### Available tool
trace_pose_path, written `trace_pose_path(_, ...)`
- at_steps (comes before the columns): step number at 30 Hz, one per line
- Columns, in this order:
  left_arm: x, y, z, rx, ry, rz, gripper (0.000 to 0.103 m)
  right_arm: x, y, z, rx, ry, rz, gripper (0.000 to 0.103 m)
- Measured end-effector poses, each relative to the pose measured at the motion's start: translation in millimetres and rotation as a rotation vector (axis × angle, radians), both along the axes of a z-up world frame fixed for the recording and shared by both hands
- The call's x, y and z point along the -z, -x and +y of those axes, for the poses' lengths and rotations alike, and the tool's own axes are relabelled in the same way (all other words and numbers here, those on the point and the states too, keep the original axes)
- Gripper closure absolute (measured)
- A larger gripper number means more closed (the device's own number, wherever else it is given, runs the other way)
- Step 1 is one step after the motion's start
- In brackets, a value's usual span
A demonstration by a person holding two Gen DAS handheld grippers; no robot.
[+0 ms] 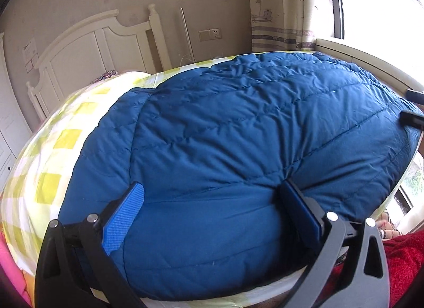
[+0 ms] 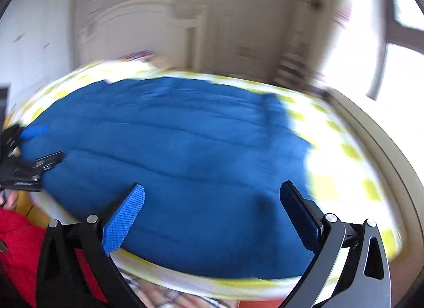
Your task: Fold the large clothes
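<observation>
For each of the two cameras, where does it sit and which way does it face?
Left wrist: sits on the left gripper, facing across the blue quilted padded jacket toward the white headboard; its open fingers show, with the right gripper at the right edge.
Right wrist: sits on the right gripper, blurred, facing the same way; its open fingers show, with the left gripper at the left edge.
Shared: jacket, yellow-checked bedsheet, headboard, window.

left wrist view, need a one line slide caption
Open left gripper poised over a blue quilted coat spread on a yellow-checked bed.
</observation>
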State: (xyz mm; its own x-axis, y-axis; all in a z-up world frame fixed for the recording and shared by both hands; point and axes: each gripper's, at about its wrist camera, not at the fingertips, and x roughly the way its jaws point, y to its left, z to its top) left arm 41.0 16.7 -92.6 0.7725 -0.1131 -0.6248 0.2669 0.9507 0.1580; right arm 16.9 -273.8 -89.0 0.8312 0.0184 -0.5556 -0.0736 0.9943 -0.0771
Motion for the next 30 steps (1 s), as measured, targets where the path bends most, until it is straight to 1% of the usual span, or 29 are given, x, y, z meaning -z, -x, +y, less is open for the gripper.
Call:
trace_pose_path(2, 0, 0, 0, 0.0, 0.0, -0.001, 0.002, 5, 10, -45, 0.107, -0.096, 0.019, 0.006)
trace_pose_path(3, 0, -1, 0, 0.0, 0.0, -0.003, 0.002, 8, 17, -66, 0.149, -0.165, 0.028, 0.006)
trace_pose_path(4, 0, -1, 0, -0.001, 0.0, -0.004, 0.002, 13, 28, -90, 0.18, -0.278, 0.03, 0.006)
trace_pose_path(6, 0, -1, 1, -0.001, 0.001, -0.007, 0.002, 23, 43, -119, 0.176, -0.453, 0.014, 0.006)
trace_pose_path(8, 0, -1, 1, -0.002, 0.001, -0.01, 0.002, 33, 55, -134, 0.141, -0.616, -0.012, 0.013)
trace_pose_path(10, 0, -1, 1, -0.003, 0.0, -0.014, 0.002, 45, 57, -136, 0.116, -0.708, -0.007, 0.017)
trace_pose_path(12, 0, -2, 2, -0.001, 0.0, -0.012, 0.002, 50, 54, -136, 0.106, -0.75, 0.012, 0.019)
trace_pose_path(13, 0, -2, 2, -0.001, 0.002, -0.01, 0.002, 50, 54, -134, 0.111, -0.751, 0.004, 0.019)
trace_pose_path(16, 1, -2, 2, -0.002, 0.012, -0.003, 0.002, 49, 51, -124, 0.067, -0.793, 0.041, 0.021)
trace_pose_path(19, 1, -2, 3, -0.002, 0.014, 0.001, 0.002, 45, 48, -98, 0.012, -0.781, 0.091, 0.021)
trace_pose_path(20, 1, -2, 3, -0.002, 0.015, 0.001, 0.002, 43, 46, -88, 0.001, -0.763, 0.103, 0.021)
trace_pose_path(21, 1, -2, 3, 0.0, 0.017, 0.002, 0.002, 40, 44, -83, 0.008, -0.736, 0.103, 0.021)
trace_pose_path(23, 1, -3, 3, 0.003, 0.019, 0.004, 0.002, 37, 23, -77, 0.045, -0.692, 0.106, 0.021)
trace_pose_path(24, 1, -3, 3, 0.006, 0.021, 0.006, 0.002, 36, 14, -78, 0.066, -0.7, 0.113, 0.02)
trace_pose_path(26, 1, -3, 4, 0.011, 0.025, 0.01, 0.002, 35, -9, -82, 0.116, -0.762, 0.131, 0.019)
trace_pose_path(29, 1, -3, 5, 0.016, 0.03, 0.009, 0.002, 28, -38, -78, 0.155, -0.775, 0.127, 0.019)
trace_pose_path(30, 1, -3, 5, 0.017, 0.029, 0.008, 0.002, 28, -41, -75, 0.165, -0.771, 0.117, 0.019)
